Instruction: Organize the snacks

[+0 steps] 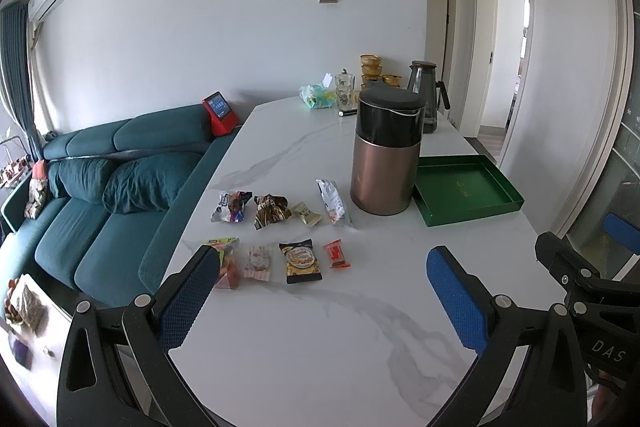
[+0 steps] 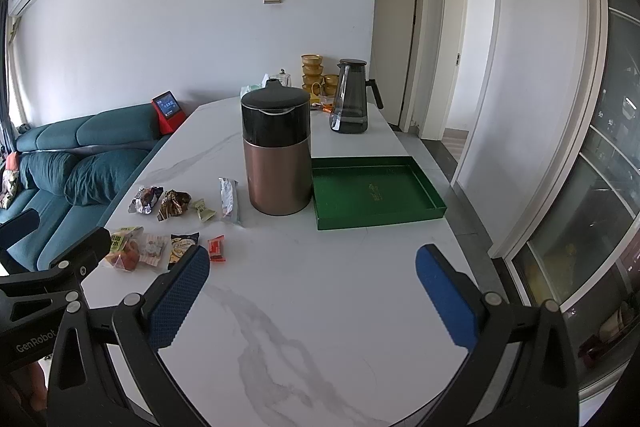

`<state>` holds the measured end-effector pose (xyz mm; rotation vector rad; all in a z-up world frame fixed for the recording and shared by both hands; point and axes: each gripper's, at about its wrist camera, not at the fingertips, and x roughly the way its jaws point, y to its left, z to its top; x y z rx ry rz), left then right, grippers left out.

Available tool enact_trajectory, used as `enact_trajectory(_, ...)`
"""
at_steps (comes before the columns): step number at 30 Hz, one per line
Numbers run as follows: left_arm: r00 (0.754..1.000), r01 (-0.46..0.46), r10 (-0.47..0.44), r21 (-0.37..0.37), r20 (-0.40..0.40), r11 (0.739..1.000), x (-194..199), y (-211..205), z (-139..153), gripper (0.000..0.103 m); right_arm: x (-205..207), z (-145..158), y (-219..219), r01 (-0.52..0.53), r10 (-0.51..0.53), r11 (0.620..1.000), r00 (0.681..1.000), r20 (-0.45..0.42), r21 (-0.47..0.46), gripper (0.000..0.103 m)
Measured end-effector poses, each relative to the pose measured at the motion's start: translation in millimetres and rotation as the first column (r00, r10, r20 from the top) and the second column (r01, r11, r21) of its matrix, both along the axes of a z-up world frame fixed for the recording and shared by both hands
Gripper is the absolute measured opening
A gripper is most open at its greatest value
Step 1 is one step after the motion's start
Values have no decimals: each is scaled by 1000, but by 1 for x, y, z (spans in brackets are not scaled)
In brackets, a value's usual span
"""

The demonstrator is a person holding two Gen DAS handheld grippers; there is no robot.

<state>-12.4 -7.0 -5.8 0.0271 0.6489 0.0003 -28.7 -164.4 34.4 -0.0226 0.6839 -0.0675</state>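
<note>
A white marble table (image 1: 280,327) fills both views, with a teal sofa (image 1: 100,187) along its left edge. Near the middle stands a copper-and-black canister (image 2: 278,151), and just to its right lies a green tray (image 2: 376,193) — shallow, nothing in it. A dark glass pitcher (image 2: 352,99) stands further back. The snacks lie left of the canister in two rows: a long silver packet (image 2: 229,199), a brown wrapper (image 1: 272,211) and a pale candy (image 1: 306,214) behind; a black-and-yellow bag (image 1: 301,261) and a small red packet (image 1: 337,254) in front. The left gripper (image 1: 320,303) and the right gripper (image 2: 312,299) both hover above bare tabletop — blue pads spread wide, holding nothing.
</note>
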Motion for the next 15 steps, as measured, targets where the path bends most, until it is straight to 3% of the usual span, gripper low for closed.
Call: enact_trajectory(15, 1000, 1, -1, -4, -7, 1000, -1, 2, -1, 101, 1, -1, 0, 0, 0, 1000, 1000, -1, -3, 103)
